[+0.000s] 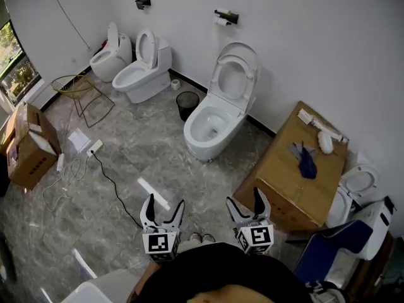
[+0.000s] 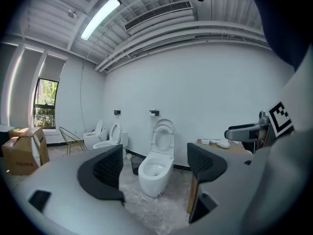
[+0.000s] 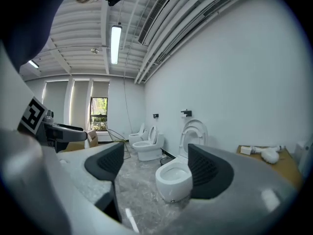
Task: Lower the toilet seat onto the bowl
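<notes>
While left gripper (image 1: 166, 201) and right gripper (image 1: 244, 196) gape empty, toilet seat (image 1: 218, 87) upright, floor (image 1: 158, 150) before bowl (image 1: 192, 126) seemingly open.

Four toilets (image 1: 142, 74): the middle toilet (image 1: 214, 128), two to its left, one to its right. Two paper holders (image 1: 226, 16), one above it, one further left. One bin (image 1: 187, 103) beside it. Two boxes (image 1: 278, 169), one each side. One wire chair (image 1: 79, 87) far left
</notes>
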Motion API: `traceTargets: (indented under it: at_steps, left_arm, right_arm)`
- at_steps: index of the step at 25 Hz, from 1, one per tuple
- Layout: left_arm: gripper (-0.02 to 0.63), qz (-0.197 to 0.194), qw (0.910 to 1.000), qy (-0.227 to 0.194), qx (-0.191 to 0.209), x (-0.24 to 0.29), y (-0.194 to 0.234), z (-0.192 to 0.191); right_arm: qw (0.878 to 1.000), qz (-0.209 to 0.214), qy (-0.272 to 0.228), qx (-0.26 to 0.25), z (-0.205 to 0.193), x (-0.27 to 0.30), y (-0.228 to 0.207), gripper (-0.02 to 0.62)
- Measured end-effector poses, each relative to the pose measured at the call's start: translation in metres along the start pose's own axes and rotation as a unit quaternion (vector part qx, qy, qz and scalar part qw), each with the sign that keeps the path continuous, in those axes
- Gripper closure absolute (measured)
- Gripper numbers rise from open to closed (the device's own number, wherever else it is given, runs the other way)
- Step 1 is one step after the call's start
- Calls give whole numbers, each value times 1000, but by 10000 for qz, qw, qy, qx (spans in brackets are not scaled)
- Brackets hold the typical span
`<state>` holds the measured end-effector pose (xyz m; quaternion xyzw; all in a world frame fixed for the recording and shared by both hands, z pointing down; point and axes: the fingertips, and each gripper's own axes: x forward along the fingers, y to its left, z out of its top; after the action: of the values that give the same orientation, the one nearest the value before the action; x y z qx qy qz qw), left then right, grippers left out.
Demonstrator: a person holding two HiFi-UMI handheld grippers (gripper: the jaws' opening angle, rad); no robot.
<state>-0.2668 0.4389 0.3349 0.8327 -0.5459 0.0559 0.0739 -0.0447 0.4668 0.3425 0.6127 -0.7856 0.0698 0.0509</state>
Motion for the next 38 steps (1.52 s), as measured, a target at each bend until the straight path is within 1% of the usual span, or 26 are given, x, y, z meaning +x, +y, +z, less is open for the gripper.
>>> traceTargets:
  at_steps: [2,3,7,9,12,17,22,29,34,38]
  left_arm:
    - [166,51,10000,-33,-29,0,4,1]
    - [136,79,9999,-47,-56,0,6,2]
    - [50,37,9999,-93,-116,4,11,7]
    - [29,-13,9999,-24,-116,6,13,6]
    - [29,-46,9999,108,-108,8,14,0]
    - [29,9,9999,167,9,13,7,-6]
    - [29,39,9998,197,45,23,-4,-7]
    - [29,119,9997,198,-81,35,-17,-13]
    - [29,65,9996,265,25,45,-28,-14]
    - [29,109,9995,259,146,52,-28,-10]
  right_arm:
    - [9999,-115,-14,-55,0,1,-5,132]
    - [9999,-145,-29,-84,0,1,-7,97]
    - [9998,-131,14,-169,-5,6,-13,13]
    - [9999,-111,77,-99,-9,8,-15,12]
    - [9998,-114,100,-93,-10,9,-21,11]
    - [9998,-127,122,-72,-11,10,-33,11]
    - [9997,-68,138,-182,-11,11,-45,11]
    - [9994,119,129,-297,-13,11,-57,12]
    - [9994,169,188,-240,-16,10,-70,12]
    - [9994,221,189,-178,-18,18,-74,12]
